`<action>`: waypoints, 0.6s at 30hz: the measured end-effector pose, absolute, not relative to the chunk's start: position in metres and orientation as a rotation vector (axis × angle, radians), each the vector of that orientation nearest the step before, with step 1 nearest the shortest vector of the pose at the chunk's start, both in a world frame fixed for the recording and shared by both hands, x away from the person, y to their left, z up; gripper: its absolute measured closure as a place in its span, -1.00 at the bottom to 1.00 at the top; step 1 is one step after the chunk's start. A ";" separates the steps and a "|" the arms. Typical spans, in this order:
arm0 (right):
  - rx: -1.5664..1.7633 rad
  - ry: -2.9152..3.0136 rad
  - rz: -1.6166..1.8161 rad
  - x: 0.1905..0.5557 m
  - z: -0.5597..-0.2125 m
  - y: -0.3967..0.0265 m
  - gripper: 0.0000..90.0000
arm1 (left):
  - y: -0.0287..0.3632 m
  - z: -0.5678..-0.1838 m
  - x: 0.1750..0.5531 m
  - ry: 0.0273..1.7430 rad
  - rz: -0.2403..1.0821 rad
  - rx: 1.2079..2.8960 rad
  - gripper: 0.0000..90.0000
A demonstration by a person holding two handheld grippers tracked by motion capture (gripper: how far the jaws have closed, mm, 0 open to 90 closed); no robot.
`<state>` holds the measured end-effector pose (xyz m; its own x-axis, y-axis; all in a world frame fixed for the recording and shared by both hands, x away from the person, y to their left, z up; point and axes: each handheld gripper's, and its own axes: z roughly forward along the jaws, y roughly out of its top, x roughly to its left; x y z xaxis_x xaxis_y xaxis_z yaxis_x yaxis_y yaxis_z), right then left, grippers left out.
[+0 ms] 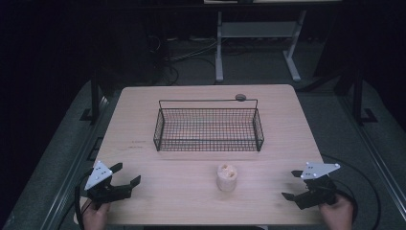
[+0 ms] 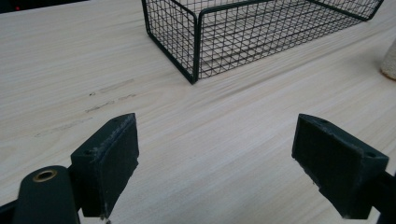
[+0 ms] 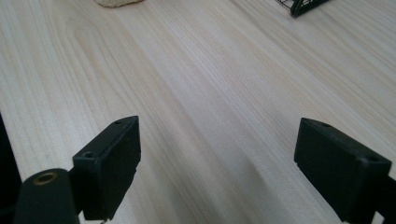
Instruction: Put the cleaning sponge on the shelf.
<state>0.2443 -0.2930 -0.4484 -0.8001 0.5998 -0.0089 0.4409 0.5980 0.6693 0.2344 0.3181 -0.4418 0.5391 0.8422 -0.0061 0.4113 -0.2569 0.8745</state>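
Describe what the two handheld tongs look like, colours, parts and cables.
Both the left tongs and the right tongs are black, each with two blocky flat-faced jaws and a pale grey three-cornered plate with small dark dots on top. A black cable trails from each. A brass-coloured eyelet sits near the jaw base.

bare table (image 1: 167, 187) around roll (image 1: 226, 177), basket (image 1: 208, 128) behind

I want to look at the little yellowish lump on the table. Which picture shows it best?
The high view: the whole lump stands there upright on the table, in front of the wire basket. The left gripper view catches just its edge at the right border, and the right gripper view just its bottom at the top.
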 end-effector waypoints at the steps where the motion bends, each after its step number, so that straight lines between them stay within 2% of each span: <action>1: 0.858 2.595 0.991 0.245 -0.449 -0.293 -0.68 | 0.318 -0.442 0.235 1.027 0.593 1.869 -0.69; 12: 0.834 2.629 0.965 0.246 -0.449 -0.286 -0.68 | 0.322 -0.442 0.235 1.037 0.597 1.866 -0.69; 18: 0.757 2.650 0.939 0.252 -0.438 -0.273 -0.68 | 0.322 -0.442 0.233 1.039 0.596 1.857 -0.69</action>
<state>0.2517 -0.2726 -0.4382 -0.8401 0.5408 -0.0421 0.3937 0.6614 0.6384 0.2329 0.3224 -0.4416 0.5309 0.8473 -0.0155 0.4145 -0.2437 0.8768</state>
